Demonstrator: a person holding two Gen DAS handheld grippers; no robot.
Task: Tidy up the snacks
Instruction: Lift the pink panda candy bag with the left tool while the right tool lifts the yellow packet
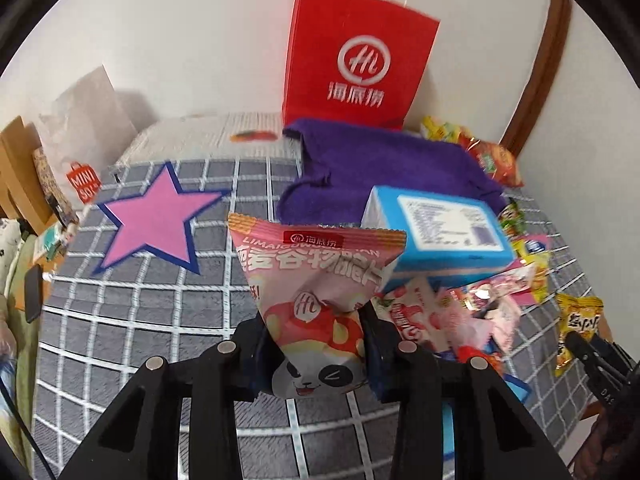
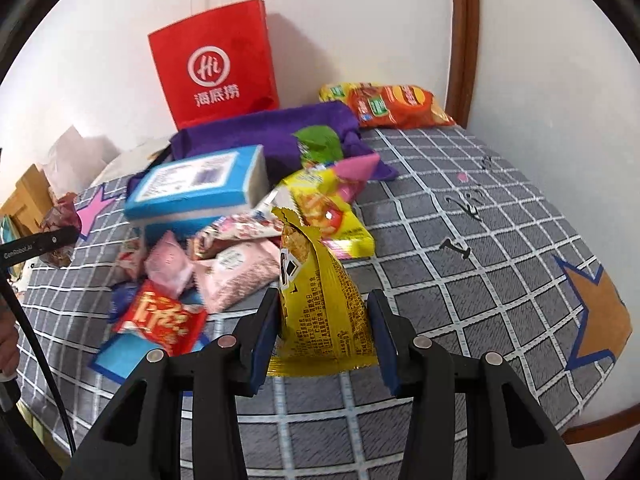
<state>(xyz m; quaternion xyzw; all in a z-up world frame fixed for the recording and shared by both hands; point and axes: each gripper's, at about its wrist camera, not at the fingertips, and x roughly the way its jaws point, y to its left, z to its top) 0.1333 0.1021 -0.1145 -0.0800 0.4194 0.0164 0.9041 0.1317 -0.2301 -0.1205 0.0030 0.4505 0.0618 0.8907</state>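
Left hand-held gripper (image 1: 316,344): clamped on what I read as a pink foil snack bag with a panda face and a red-spotted mushroom print (image 1: 316,292); both blue pads press its lower half, and the bag stands upright between them, lifted off the bedspread.
Right hand-held gripper (image 2: 324,332): clamped on a yellow foil snack packet with black fine print (image 2: 320,300); I see its crimped bottom edge hanging below the pads and its serrated top pointing up and away.
Surface: from my feed this is a bed, not a desk, covered by a grey bedspread with a white grid and star patches (image 1: 132,320); a pink star with a blue border (image 1: 154,222) lies left of the pink bag.
Snack pile: a heap of small pink, red and yellow wrapped snacks (image 2: 208,264) sits on the bedspread just left of the yellow packet in the right wrist view.
Box: a light blue cardboard box with a white printed label (image 1: 440,236) rests tilted on top of the pile, just behind the pink bag.
Cloth: a purple towel-like cloth (image 1: 384,164) lies crumpled behind the box.
Bag: a red paper carrier bag with a white round logo and white cord handles (image 1: 356,60) stands upright against the white wall, touching the cloth's far edge.
Far corner: an orange and yellow chip bag (image 2: 396,106) lies beside the cloth, near the wooden frame.
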